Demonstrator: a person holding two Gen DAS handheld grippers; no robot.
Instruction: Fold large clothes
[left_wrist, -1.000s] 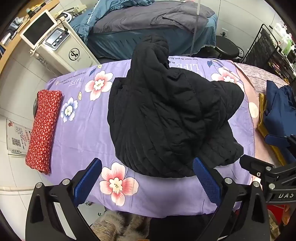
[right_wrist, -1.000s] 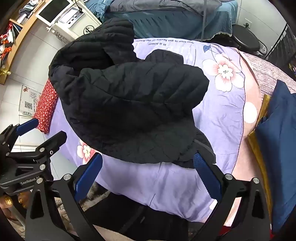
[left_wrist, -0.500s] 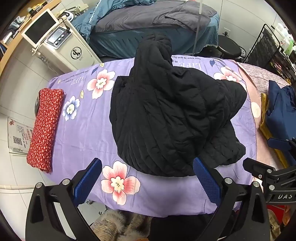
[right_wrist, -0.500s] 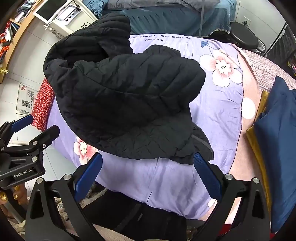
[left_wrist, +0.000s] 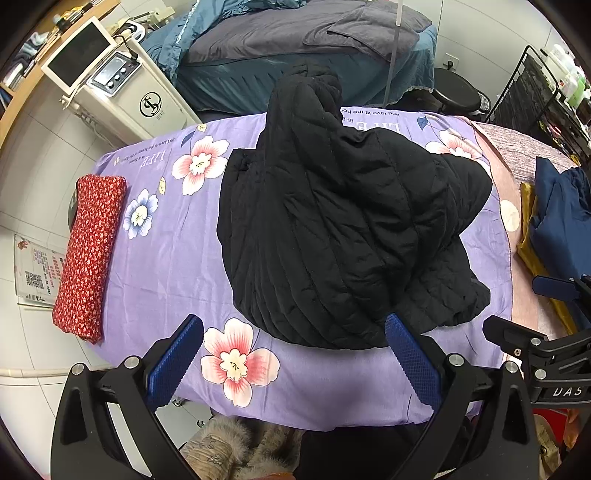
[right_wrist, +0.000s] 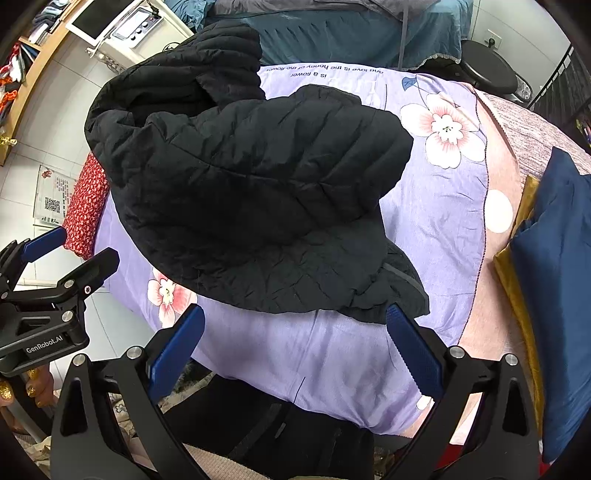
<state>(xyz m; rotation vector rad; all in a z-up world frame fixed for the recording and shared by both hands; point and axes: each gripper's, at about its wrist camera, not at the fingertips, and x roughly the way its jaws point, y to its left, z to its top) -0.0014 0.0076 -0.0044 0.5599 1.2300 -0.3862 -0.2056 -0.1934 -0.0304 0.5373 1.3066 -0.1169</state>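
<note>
- A black quilted jacket (left_wrist: 343, 229) lies bunched in the middle of the purple floral sheet (left_wrist: 177, 258) covering the surface.
- Left gripper (left_wrist: 293, 356): jaws wide apart, empty, near the jacket's hem.
- Right gripper (right_wrist: 295, 341): likewise spread, holding nothing.

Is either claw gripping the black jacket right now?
No, the left claw and right claw both hang open and short of the black jacket.

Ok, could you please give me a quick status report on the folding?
Left hand-held gripper open, right hand-held gripper open, both empty. Black quilted jacket bunched, unfolded on purple floral sheet. Nothing in the way.
</note>
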